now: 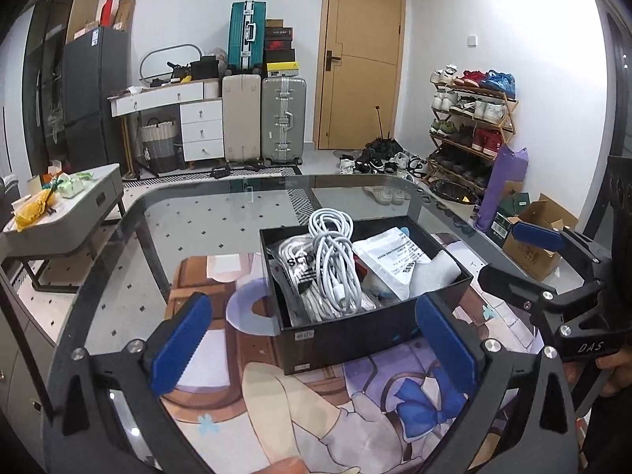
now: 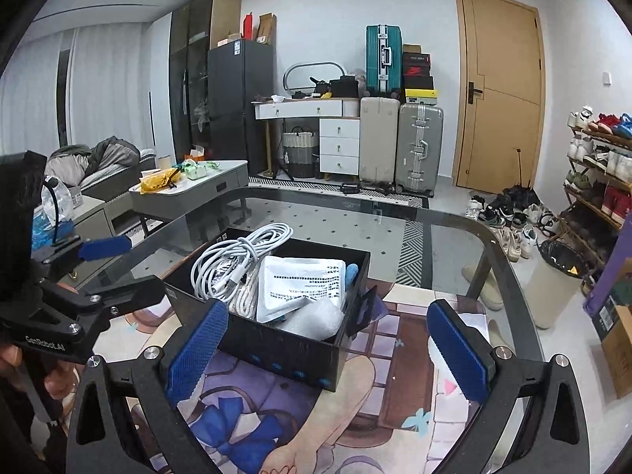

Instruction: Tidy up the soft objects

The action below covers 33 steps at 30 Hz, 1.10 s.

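A black open box (image 1: 355, 335) (image 2: 276, 349) stands on the printed mat. It holds a coil of white cable (image 1: 331, 260) (image 2: 233, 260), a clear pack with black lettering (image 1: 292, 276), a white printed packet (image 1: 391, 256) (image 2: 300, 284) and bubble wrap (image 1: 434, 272) (image 2: 312, 316). My left gripper (image 1: 314, 345) hovers just before the box's near wall, open and empty. It also shows at the left of the right wrist view (image 2: 122, 266). My right gripper (image 2: 328, 351) is open and empty near the box's near right corner, and appears beside the box (image 1: 517, 256).
The mat (image 1: 276, 414) lies on a glass table with a dark rounded rim (image 1: 355, 179). A low grey table (image 1: 67, 213) with clutter stands to the left. Suitcases (image 1: 282, 118), a shoe rack (image 1: 470, 126) and cardboard boxes (image 1: 533, 245) are on the floor beyond.
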{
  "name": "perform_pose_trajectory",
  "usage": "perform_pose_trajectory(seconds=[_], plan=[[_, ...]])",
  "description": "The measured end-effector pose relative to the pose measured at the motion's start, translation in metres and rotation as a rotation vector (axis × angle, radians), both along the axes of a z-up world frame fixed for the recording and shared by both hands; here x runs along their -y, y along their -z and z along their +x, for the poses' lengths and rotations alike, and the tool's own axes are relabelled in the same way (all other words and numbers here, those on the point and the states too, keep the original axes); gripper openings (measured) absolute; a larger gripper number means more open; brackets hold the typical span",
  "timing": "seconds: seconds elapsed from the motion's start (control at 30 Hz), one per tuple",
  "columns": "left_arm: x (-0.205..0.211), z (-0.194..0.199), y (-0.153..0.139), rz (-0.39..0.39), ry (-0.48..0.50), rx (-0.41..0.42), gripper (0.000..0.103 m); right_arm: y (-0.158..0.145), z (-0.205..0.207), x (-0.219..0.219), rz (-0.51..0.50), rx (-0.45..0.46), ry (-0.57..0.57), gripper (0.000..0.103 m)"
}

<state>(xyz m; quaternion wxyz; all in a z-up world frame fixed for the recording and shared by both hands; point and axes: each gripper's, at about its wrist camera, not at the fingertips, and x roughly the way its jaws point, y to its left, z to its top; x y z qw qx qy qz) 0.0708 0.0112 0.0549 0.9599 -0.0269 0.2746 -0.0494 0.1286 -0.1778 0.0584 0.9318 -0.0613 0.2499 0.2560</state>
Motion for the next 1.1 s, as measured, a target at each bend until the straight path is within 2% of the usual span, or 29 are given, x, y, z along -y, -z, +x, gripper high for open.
perform_pose_trajectory(seconds=[0.2, 0.7, 1.1], plan=[[0.001, -0.003, 0.011, -0.001, -0.020, 0.017, 0.103, 0.005, -0.008, 0.004, 0.023, 0.050, -0.003, 0.102], [0.004, -0.007, 0.030, 0.022, -0.042, 0.057, 0.103, 0.019, -0.010, 0.005, 0.055, 0.041, -0.008, 0.102], [0.002, -0.011, 0.027, 0.017, -0.075, 0.086, 0.103, 0.025, -0.015, 0.001, 0.047, 0.053, 0.000, 0.102]])
